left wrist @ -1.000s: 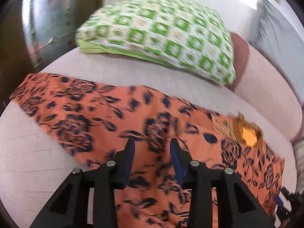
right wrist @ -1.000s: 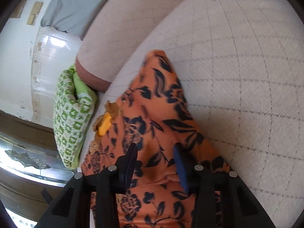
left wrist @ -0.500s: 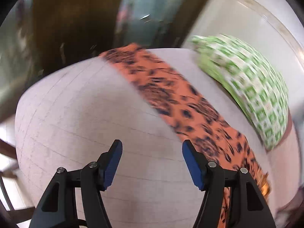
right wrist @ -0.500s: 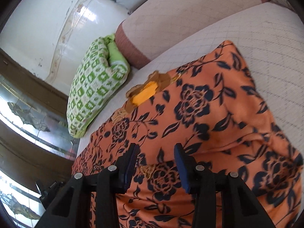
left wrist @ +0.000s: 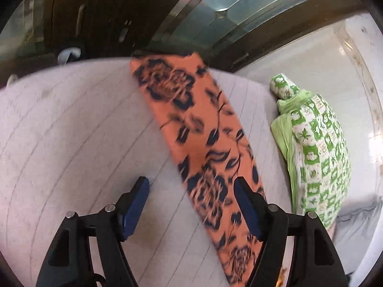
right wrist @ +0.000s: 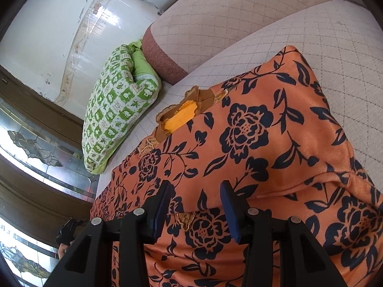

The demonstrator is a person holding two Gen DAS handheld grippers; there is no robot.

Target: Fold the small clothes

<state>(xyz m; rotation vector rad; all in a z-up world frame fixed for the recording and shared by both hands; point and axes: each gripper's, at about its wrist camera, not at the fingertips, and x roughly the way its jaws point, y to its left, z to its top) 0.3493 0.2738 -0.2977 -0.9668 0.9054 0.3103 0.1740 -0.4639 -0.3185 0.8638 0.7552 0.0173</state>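
An orange garment with a dark blue flower print lies spread on a quilted pale sofa seat. Its neck opening with a yellow-orange lining faces the sofa back. In the left wrist view the garment shows as a long strip running away from me. My left gripper is open wide and empty, above the garment's near edge and the seat. My right gripper is open and empty, low over the garment's folded-over part.
A green and white patterned pillow lies at the sofa's end by the white wall; it also shows in the left wrist view. Dark wood and glass doors stand behind the sofa. The padded backrest rises beyond the garment.
My left gripper has opened wide and swung from over the garment's middle to its left end. My right gripper has turned toward the neck opening and stayed over the cloth.
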